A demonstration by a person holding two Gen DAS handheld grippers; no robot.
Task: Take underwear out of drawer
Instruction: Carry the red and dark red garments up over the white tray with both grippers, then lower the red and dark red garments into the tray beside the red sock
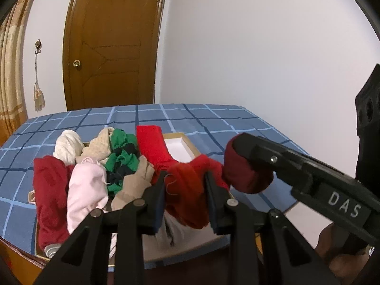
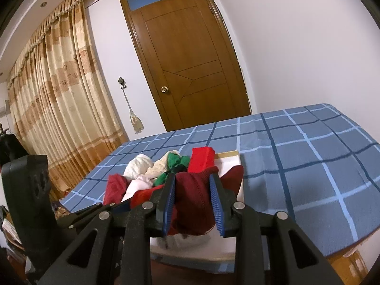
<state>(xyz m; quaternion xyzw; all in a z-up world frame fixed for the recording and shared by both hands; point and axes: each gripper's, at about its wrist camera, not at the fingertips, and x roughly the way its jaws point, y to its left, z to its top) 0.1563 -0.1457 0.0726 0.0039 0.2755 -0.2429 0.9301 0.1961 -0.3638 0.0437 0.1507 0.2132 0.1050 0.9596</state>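
Both your left gripper (image 1: 185,190) and right gripper (image 2: 192,198) are clenching the dark red underwear (image 1: 187,185) at lower centre, above the drawer (image 1: 182,142); uneven pulling risks slippage.

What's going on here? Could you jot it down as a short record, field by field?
setting: bed with blue checked sheet, wooden door, curtain
container: shallow drawer lying on the bed
contents: rolled garments in red, pink, cream, green, beige
left gripper: shut on dark red garment
right gripper: shut on the same garment
garment: stretched between both grippers
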